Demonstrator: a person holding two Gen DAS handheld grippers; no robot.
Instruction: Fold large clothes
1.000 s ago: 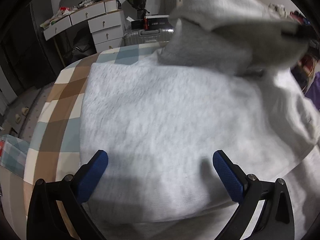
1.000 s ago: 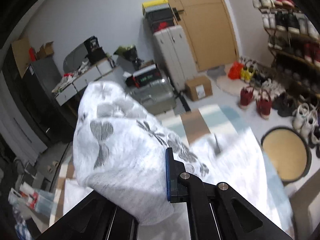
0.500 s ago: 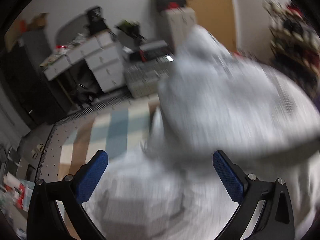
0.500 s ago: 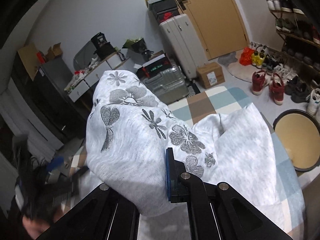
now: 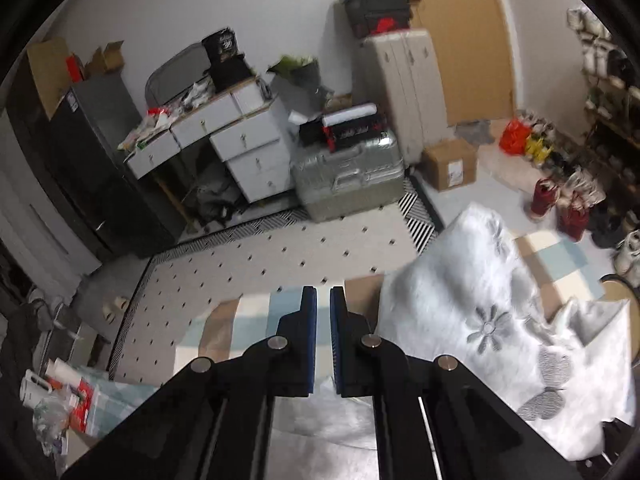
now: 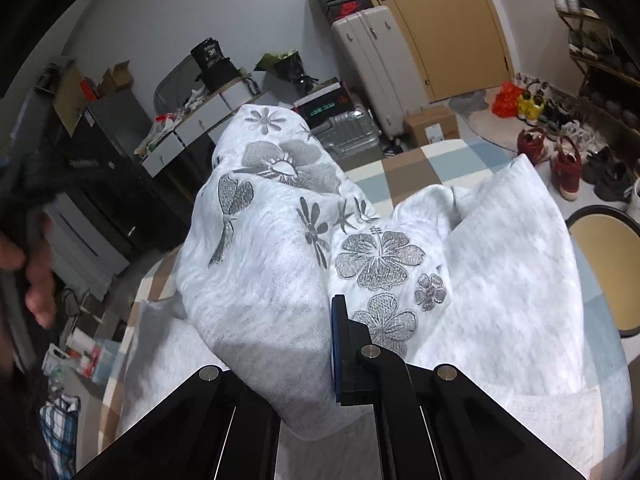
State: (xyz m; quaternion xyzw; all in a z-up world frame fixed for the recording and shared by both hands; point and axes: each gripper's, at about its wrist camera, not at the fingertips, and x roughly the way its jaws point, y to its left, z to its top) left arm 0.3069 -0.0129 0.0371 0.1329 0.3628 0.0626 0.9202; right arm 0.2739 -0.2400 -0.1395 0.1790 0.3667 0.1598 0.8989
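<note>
A large white garment with grey embroidered flowers point(image 6: 360, 256) lies partly bunched on a checked tablecloth point(image 6: 404, 172). My right gripper point(image 6: 320, 344) is shut on a fold of it and holds that part raised; the cloth drapes over and hides the left finger. In the left wrist view the garment point(image 5: 492, 320) lies at the right. My left gripper point(image 5: 323, 340) is raised above the table's left part with its blue pads almost together and nothing visible between them. White cloth shows below its fingers.
A round stool point(image 6: 604, 268) stands right of the table. Beyond the table are a silver suitcase point(image 5: 348, 176), white drawers point(image 5: 240, 148), a cardboard box point(image 5: 450, 164) and shoes point(image 5: 560, 208). Bags and clutter point(image 5: 60, 396) lie on the floor at left.
My left gripper has closed from wide open and lifted off the flat garment, now looking out over the room. My right gripper still holds the raised fold, lowered a little.
</note>
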